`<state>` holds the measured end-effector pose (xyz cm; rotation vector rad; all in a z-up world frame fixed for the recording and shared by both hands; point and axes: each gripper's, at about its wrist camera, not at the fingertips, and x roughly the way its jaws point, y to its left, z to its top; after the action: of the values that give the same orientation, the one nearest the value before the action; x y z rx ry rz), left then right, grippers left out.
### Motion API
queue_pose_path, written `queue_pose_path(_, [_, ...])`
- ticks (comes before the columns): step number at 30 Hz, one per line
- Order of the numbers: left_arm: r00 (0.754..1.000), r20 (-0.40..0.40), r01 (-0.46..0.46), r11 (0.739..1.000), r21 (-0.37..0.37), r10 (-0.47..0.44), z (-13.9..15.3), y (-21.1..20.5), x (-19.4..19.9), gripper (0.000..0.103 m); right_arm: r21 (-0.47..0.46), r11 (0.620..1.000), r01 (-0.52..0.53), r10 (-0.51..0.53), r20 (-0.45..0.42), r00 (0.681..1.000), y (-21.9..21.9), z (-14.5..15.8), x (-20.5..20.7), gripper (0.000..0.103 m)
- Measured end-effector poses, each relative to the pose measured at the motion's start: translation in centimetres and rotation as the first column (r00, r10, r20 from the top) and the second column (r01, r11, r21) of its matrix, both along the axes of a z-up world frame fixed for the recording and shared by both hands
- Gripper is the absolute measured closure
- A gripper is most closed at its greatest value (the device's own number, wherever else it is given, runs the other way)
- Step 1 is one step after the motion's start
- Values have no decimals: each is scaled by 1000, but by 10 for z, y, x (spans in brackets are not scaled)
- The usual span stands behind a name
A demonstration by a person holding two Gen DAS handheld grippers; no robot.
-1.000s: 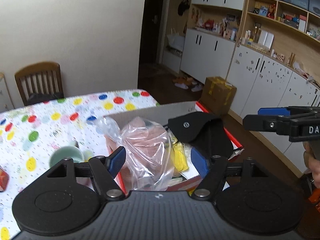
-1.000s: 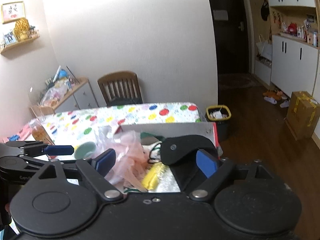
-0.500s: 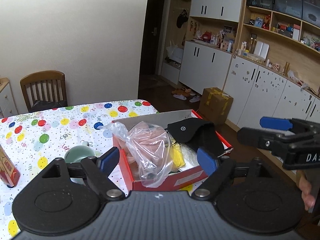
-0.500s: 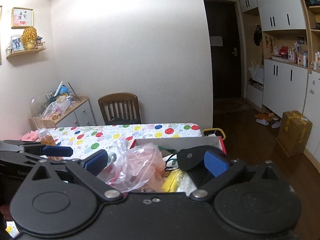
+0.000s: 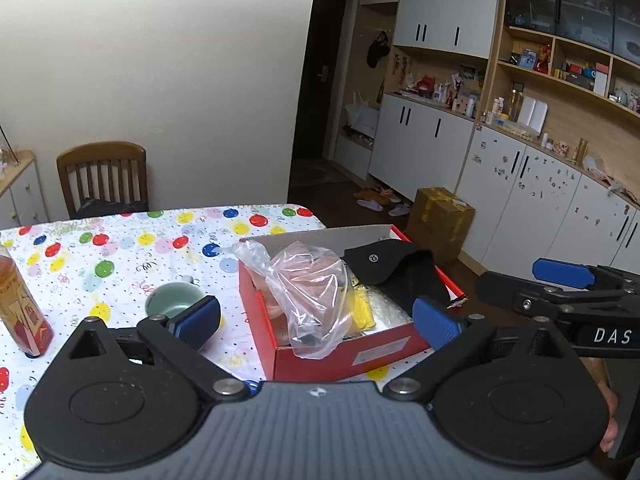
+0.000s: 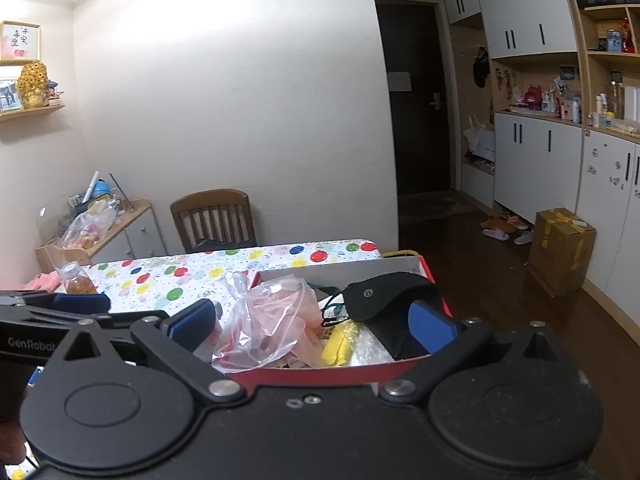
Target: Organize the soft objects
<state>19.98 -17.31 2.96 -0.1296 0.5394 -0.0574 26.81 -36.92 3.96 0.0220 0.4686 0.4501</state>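
Observation:
A red shoe box (image 5: 352, 354) stands on the dotted tablecloth. In it lie a clear plastic bag (image 5: 316, 292) with something pink, a black soft piece (image 5: 384, 264), a yellow item (image 5: 362, 308) and bubble wrap. My left gripper (image 5: 316, 320) hovers short of the box, its jaws opening and nothing pressed between the pads. The right gripper (image 6: 314, 324) also hangs back from the box (image 6: 320, 372), open and empty, with the bag (image 6: 268, 320) and black piece (image 6: 384, 292) beyond it. The grippers hover side by side, each showing at the edge of the other's view.
A green cup (image 5: 172, 300) and a bottle (image 5: 22, 308) stand left of the box on the table (image 5: 120, 248). A wooden chair (image 5: 102, 176) is behind the table. A cardboard carton (image 5: 440, 216) sits on the floor by white cabinets.
Both grippers have drawn back from the box, so more of the box and table shows. The jaws of both have spread wider. The items stay in the box.

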Motion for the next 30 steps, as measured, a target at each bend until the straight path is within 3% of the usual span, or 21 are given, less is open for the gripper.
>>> queue_pose_path(12, [999,39,-17,1000,-5,17,3,4,-9,0,-17,998,63,-63,17,998,-2,-1,-6,0])
queue_pose_path(30, [999,28,-20,1000,-2,20,0,5,-6,0,-34,998,50,-50,19,999,3,-1,-6,0])
